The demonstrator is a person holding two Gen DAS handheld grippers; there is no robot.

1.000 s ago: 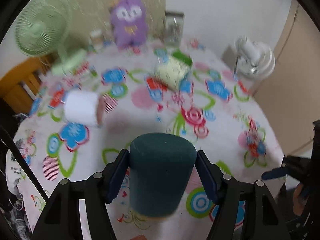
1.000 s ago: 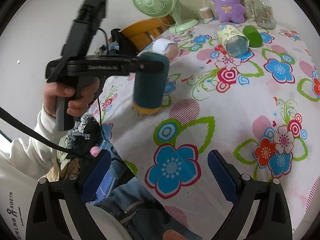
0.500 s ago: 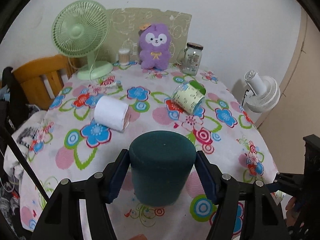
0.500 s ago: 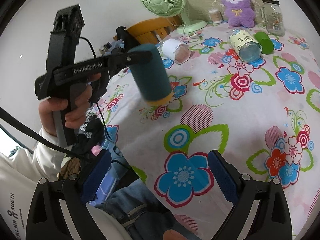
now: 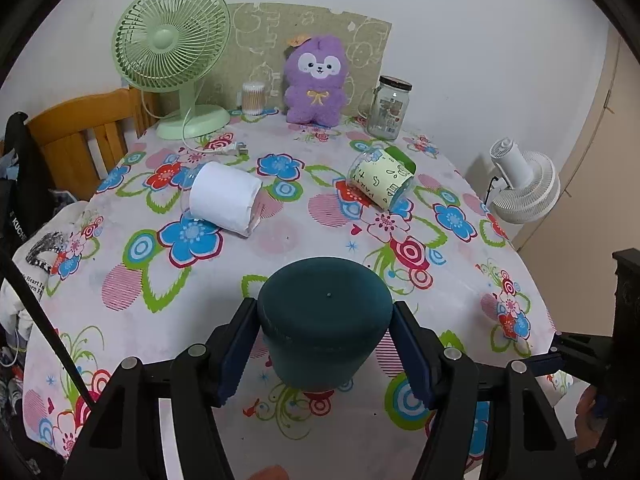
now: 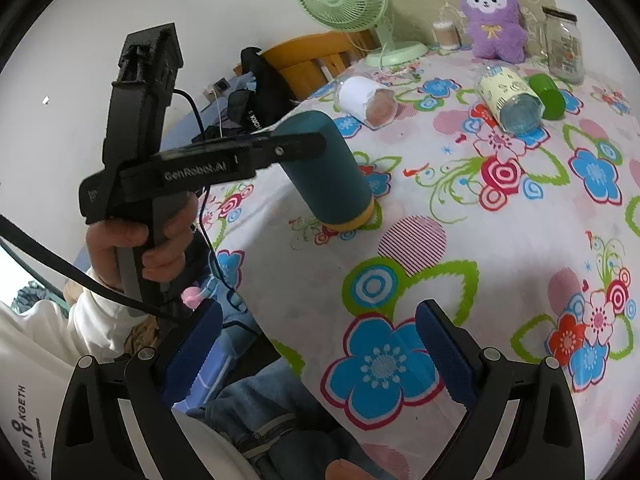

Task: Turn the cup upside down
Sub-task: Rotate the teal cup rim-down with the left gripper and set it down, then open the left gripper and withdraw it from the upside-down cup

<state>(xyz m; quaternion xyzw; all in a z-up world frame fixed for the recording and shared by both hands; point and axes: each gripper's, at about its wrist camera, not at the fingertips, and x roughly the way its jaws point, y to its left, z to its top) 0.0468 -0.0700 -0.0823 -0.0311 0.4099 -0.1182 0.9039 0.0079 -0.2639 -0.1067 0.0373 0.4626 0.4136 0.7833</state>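
Note:
A dark teal cup (image 5: 324,320) with a yellow rim (image 6: 352,216) is turned mouth down, its closed base facing up. My left gripper (image 5: 324,344) is shut on its sides, holding it tilted with the rim just at the floral tablecloth (image 6: 440,208). From the right wrist view the cup (image 6: 328,168) leans left toward the hand that holds the left tool (image 6: 140,240). My right gripper (image 6: 316,344) hangs open over the table's near edge with nothing between its blue pads.
A white roll (image 5: 224,198) and a pale yellow printed cup (image 5: 380,180) lie on their sides mid-table, a green lid (image 6: 546,96) beside the latter. A green fan (image 5: 172,48), purple plush (image 5: 316,80) and glass jar (image 5: 390,106) line the back. A wooden chair (image 5: 80,136) stands left, a white fan (image 5: 524,184) right.
The left gripper has swung the teal cup from upright over the table to a lean, with its yellow rim lowered onto the cloth. The right gripper has stayed still and open.

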